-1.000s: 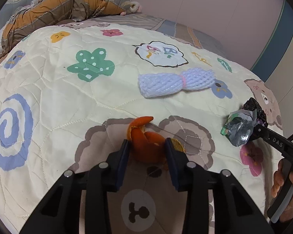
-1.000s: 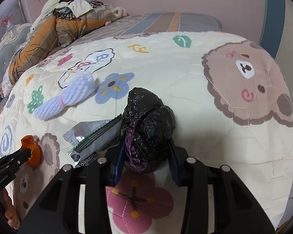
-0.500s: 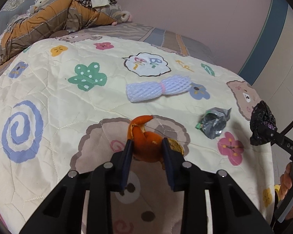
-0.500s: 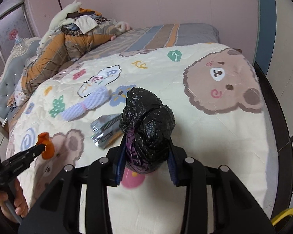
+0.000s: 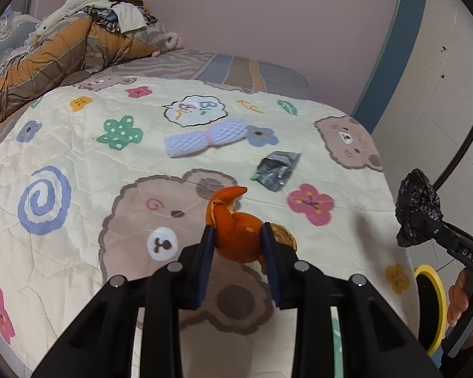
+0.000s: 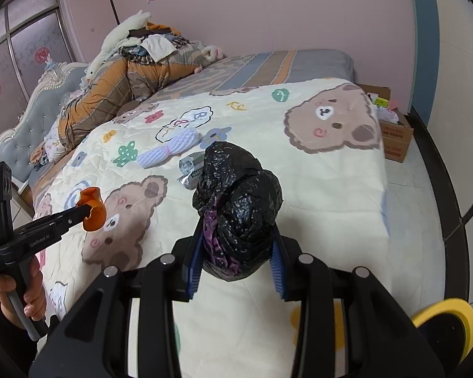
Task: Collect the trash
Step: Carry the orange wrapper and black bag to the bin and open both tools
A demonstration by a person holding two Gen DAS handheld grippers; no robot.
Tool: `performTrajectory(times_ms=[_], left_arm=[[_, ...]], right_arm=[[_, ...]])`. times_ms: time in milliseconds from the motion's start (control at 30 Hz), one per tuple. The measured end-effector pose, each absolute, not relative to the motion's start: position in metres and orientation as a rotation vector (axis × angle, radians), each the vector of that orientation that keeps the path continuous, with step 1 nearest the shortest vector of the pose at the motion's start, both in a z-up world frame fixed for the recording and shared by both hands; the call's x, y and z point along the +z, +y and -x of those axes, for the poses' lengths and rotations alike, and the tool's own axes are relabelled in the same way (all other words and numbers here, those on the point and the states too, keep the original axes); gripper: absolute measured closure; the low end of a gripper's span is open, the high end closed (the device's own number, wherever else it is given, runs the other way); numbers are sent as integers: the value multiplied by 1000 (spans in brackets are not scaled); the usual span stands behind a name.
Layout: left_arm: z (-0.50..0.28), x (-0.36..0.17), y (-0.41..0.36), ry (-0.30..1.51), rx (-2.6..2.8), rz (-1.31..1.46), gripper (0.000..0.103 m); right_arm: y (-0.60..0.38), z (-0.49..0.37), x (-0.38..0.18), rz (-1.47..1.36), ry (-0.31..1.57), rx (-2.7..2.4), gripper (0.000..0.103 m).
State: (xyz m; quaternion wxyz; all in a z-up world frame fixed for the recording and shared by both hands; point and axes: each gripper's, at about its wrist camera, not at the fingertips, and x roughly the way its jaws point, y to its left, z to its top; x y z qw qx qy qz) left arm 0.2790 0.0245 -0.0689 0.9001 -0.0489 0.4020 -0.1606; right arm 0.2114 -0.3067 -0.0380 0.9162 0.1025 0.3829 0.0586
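now we hold a curled orange peel (image 5: 236, 236) clamped in our left gripper (image 5: 238, 252), above the bear-print cream quilt (image 5: 78, 157) on the bed. our right gripper (image 6: 236, 252) grips a crumpled black plastic bag (image 6: 239, 201). a crushed silver foil wrapper (image 5: 276, 170) and a white foam fruit net (image 5: 205, 137) lie on the quilt, near each other.

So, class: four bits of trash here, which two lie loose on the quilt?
The white foam net and silver wrapper; orange peel and black bag are gripped.
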Motion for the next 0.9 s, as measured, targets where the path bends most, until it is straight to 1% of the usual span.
performTrajectory(times_ms=[333, 900], left_arm=[[-234, -55, -15, 827, -404, 86, 75], [-160, -44, -132, 829, -661, -4, 75]], right_arm=[[-338, -158, -20, -236, 744, 67, 69], [-421, -61, -6, -303, 689, -86, 68]])
